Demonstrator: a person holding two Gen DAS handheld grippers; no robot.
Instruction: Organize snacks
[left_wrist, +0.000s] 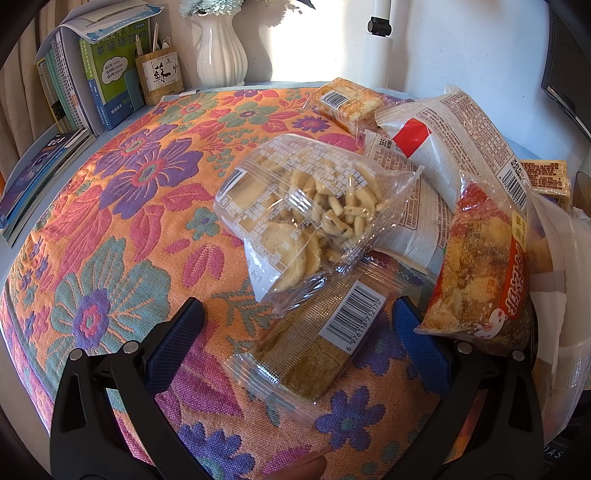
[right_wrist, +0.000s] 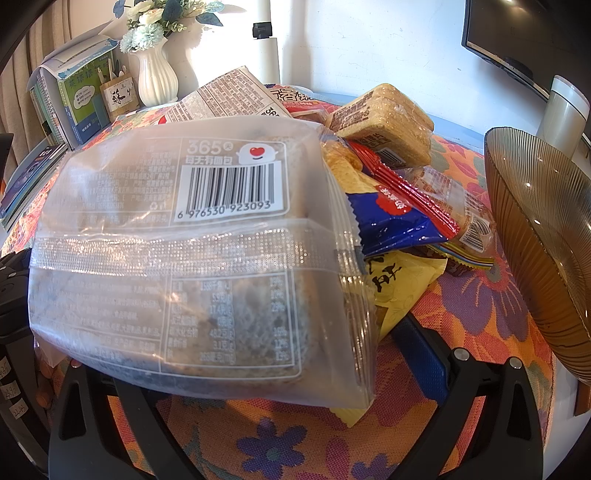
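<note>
Frosted bread bag (right_wrist: 177, 258) fills view: barcode up, grey loaf inside.

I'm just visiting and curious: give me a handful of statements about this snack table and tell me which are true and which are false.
1. The left gripper has its jaws spread, with a barcoded cake packet lying between them. True.
2. The tablecloth is plain white. False: it is orange with purple, pink and teal flowers.
3. A white vase stands at the back beside a wooden pen holder. True.
4. The ribbed brown glass bowl is piled with snacks. False: the part seen in the right wrist view holds none.
5. A frosted bread packet fills much of the right wrist view. True.
</note>
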